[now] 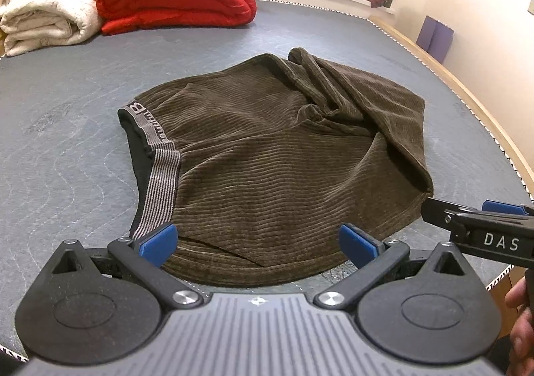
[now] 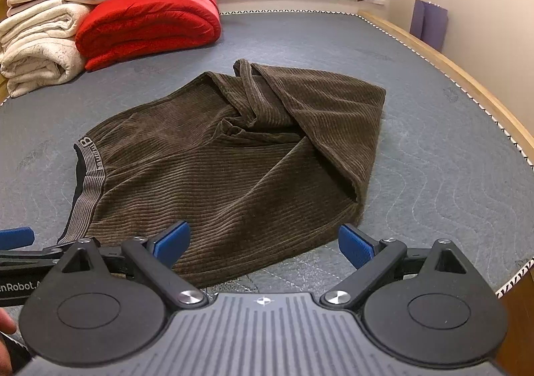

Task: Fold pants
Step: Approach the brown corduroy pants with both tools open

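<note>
Brown corduroy pants (image 1: 267, 155) lie folded on the grey quilted mattress (image 1: 66, 149), striped waistband (image 1: 160, 182) at left, legs doubled back and rumpled at far right. Left gripper (image 1: 258, 244) has its blue pads spread wide, hovering over the near hem, holding nothing. Right gripper (image 2: 263, 244) is also spread wide and empty, at the pants' near right corner. Red quilt (image 2: 147, 22) and cream blankets (image 2: 36, 49) are stacked at the far left of the bed.
</note>
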Available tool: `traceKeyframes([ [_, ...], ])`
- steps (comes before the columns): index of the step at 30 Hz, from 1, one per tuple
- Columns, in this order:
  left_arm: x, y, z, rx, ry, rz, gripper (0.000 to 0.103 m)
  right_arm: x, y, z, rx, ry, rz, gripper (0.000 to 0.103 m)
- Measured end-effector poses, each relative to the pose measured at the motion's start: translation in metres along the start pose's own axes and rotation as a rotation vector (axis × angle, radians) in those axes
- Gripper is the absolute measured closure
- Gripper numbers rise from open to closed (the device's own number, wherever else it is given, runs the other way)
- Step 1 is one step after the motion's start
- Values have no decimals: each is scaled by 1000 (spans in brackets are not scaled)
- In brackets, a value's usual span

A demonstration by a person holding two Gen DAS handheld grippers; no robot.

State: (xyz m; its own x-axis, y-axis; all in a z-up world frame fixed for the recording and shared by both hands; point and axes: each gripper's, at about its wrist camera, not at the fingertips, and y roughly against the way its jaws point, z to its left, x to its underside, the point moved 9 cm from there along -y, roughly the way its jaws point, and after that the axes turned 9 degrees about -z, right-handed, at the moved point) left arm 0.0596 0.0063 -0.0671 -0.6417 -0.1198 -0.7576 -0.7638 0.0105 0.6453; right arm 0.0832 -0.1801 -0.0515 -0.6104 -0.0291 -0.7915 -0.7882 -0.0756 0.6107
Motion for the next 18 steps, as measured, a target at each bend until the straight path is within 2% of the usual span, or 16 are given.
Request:
traceKeyframes([
  [8,0,0,-2,-6,-4,-7,0,0,0,0,2,-2,-2,7],
  [15,-1,1,-2,-2,0,-7,0,-5,4,-5,19,-23,-37,7],
  [17,-1,1,-2,-2,-1,-8,0,-6,5,-6,24,-24,-43,9],
  [18,-2,1,-2,-1,-2,-10,0,-7,5,-7,27,-24,-48,13],
])
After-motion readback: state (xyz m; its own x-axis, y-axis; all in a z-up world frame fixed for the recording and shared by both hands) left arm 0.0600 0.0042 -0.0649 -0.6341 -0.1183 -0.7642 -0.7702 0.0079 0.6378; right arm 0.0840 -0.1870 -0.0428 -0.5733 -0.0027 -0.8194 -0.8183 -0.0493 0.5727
